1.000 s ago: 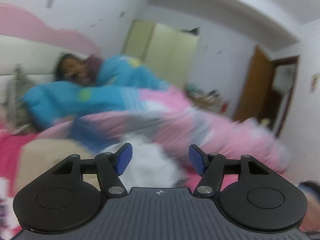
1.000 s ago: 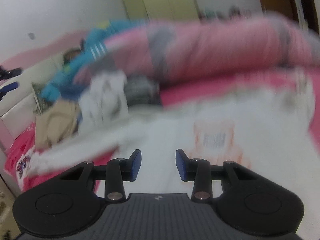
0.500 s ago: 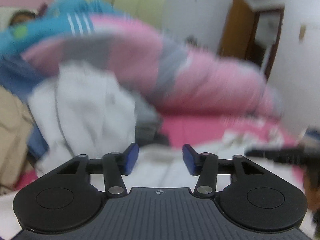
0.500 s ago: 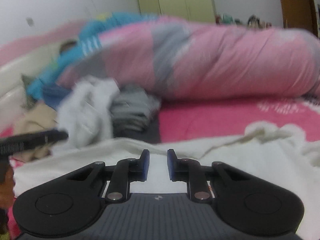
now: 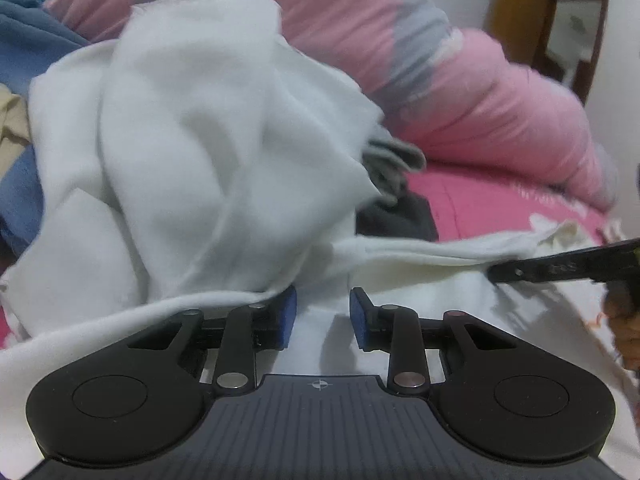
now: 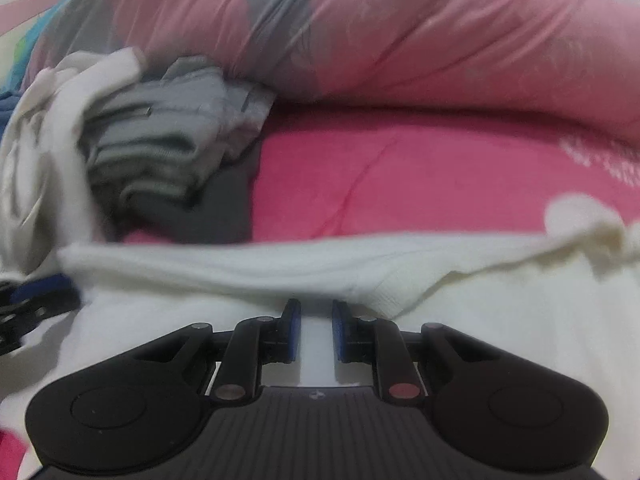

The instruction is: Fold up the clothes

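Bright pink bed cover [image 6: 420, 184] carries a rolled pink-and-grey quilt [image 6: 400, 32]; the white knit garment [image 6: 500, 320] lies flat in front. Left hand-held gripper [image 5: 323, 316] sits low, level, pads apart w/ cloth between. Right hand-held gripper [image 6: 316, 330], also low, pads narrowly apart astride a fold; grip unclear.

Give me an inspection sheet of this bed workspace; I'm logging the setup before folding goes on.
Surface: pink bedsheet, mostly covered.
Job's things: white garment spread flat in front; crumpled white cloth heaped behind it.
Clutter: folded grey clothes; pink duvet; blue fabric.
Grippers: left tool open over the garment; right tool nearly closed, garment edge between its pads, grip uncertain.
Cables: nothing seen.
Surroundings: wooden door frame, white wall.
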### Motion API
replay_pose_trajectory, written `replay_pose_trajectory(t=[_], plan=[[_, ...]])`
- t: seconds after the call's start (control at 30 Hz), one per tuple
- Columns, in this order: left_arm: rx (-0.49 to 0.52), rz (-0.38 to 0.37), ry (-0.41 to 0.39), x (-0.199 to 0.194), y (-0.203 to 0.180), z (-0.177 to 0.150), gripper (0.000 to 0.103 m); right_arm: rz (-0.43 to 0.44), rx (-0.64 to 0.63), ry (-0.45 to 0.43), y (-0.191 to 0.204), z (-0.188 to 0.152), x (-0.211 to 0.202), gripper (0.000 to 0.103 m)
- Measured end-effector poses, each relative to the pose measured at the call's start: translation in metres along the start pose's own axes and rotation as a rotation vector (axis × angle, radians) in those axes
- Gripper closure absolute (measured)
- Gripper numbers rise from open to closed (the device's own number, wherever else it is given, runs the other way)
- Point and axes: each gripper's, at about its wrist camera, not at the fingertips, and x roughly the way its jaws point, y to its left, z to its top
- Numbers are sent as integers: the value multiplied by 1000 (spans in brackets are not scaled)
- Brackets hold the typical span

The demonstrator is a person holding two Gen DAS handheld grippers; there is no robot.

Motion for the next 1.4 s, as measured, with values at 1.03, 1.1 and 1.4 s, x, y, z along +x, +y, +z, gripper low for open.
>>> replay_pose_trajectory(t=[1.03,1.1,1.4], plan=[[-13,76,-41,-6,7,8,71,-12,92,-24,-1,52,79,98],[-11,79,-40,-5,7,8,71,-33,101,-38,-1,56,84,102],[-72,48,-29,-2,23,10,74,-5,168,-120,-8,70,22,101]])
